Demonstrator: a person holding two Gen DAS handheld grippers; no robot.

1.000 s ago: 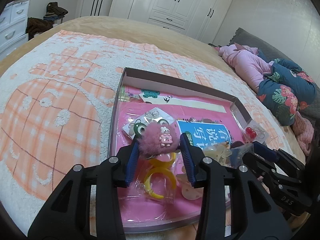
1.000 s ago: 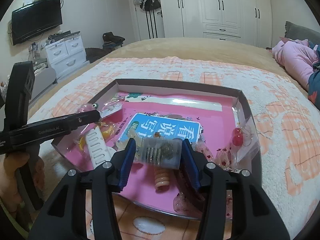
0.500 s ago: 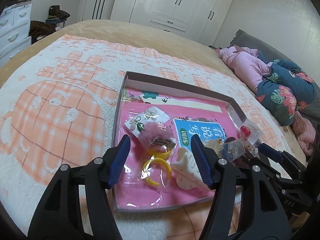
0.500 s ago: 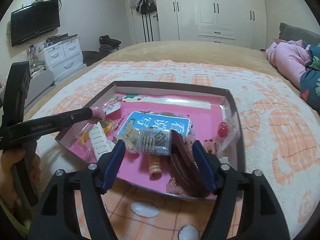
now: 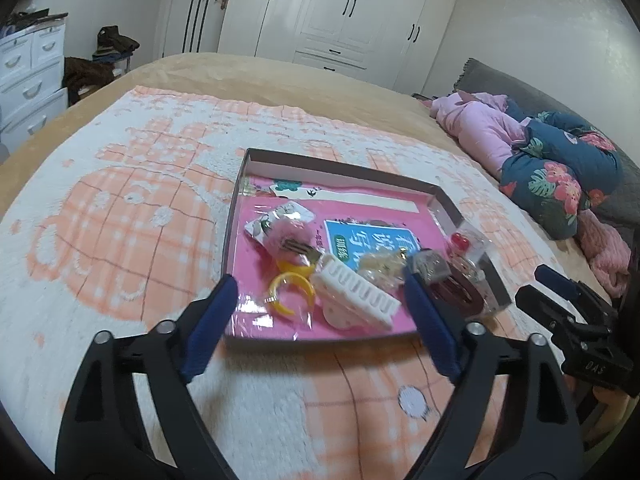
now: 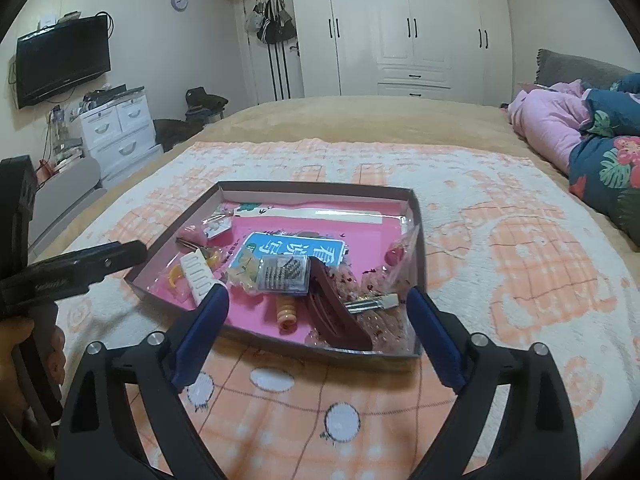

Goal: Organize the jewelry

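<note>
A shallow box with a pink floor lies on the bed and holds the jewelry. Inside are a pink fluffy hair clip, a yellow ring-shaped clip, a white claw clip, a clear bag of small dark beads, a dark brown clip, an orange spiral tie and a blue card. My left gripper is open and empty above the box's near edge. My right gripper is open and empty above the near edge too.
The box sits on an orange and white fleece blanket on a bed. Pink and floral bedding is piled at the right. White drawers and a wardrobe stand beyond the bed.
Both grippers opened, let go of the pink fluffy clip and the bead bag in the box, and drew back toward the near edge.
</note>
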